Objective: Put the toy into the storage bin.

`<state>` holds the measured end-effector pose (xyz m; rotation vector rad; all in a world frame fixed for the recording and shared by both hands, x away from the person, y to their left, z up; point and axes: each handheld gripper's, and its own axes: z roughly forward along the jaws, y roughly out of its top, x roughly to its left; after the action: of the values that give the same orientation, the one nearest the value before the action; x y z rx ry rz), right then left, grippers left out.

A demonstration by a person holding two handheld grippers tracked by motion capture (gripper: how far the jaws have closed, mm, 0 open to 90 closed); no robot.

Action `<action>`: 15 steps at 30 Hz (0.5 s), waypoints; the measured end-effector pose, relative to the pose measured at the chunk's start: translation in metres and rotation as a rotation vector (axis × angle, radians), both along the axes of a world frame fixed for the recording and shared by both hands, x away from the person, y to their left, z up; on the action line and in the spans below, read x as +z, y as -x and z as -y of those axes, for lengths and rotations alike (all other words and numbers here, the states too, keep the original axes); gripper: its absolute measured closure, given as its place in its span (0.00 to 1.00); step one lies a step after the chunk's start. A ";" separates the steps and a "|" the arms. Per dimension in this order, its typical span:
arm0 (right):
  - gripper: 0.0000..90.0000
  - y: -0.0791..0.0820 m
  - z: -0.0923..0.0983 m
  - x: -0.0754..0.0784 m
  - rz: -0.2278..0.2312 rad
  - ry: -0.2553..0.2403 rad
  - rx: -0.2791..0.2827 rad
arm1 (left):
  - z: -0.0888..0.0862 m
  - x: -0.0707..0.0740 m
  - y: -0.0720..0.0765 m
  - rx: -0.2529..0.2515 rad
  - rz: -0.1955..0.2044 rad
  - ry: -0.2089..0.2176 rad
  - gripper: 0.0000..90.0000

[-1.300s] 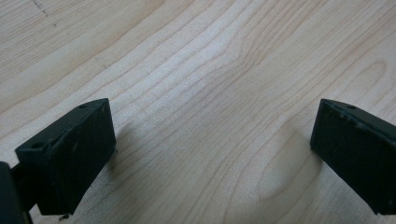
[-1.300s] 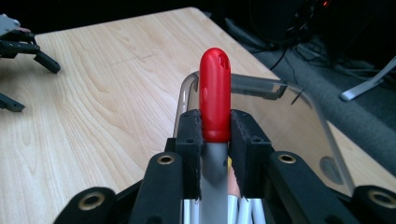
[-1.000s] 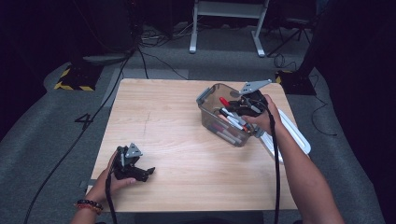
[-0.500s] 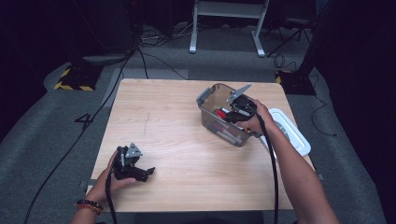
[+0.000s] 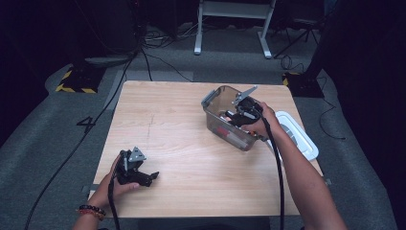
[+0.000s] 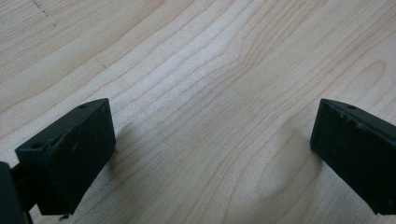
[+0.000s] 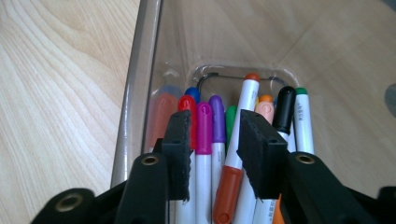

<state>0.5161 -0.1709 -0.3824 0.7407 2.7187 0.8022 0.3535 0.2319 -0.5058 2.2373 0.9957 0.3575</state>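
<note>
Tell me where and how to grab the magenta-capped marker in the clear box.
Grip the magenta-capped marker across its white barrel just below the cap, coming from above along its length, as the right gripper already sits. It lies packed between the red-capped marker and purple-capped marker, so probably only its top is free; the clear box wall blocks the side.

Markers (image 7: 219,140) lie in bin (image 5: 215,108) at worktop (image 5: 182,134) right-rear; lid (image 5: 299,136) right of bin; left tongs (image 5: 148,178) front-left.
</note>
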 end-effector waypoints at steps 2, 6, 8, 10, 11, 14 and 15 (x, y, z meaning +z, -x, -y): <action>0.68 0.001 0.004 0.002 0.024 -0.023 -0.008 | 0.000 0.000 0.000 -0.001 0.000 0.000 0.00; 0.64 0.006 0.013 0.009 0.066 -0.062 -0.030 | 0.000 0.000 0.000 -0.002 0.001 -0.001 0.00; 0.62 0.010 0.019 0.015 0.102 -0.083 -0.040 | 0.000 0.000 0.000 -0.001 0.000 0.000 0.00; 0.59 0.015 0.027 0.022 0.123 -0.122 -0.046 | 0.000 0.000 0.000 -0.001 0.001 0.000 0.00; 0.58 0.018 0.032 0.026 0.140 -0.131 -0.049 | 0.000 0.000 0.000 -0.001 0.001 0.000 0.00; 0.53 0.026 0.048 0.035 0.193 -0.152 -0.069 | 0.000 0.000 0.000 0.000 0.000 -0.001 0.00; 0.51 0.028 0.054 0.038 0.210 -0.152 -0.081 | 0.000 0.000 0.000 0.000 0.000 -0.001 0.00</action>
<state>0.4877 -0.2251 -0.3449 0.7463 2.4476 1.0155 0.3534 0.2319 -0.5058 2.2377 0.9961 0.3584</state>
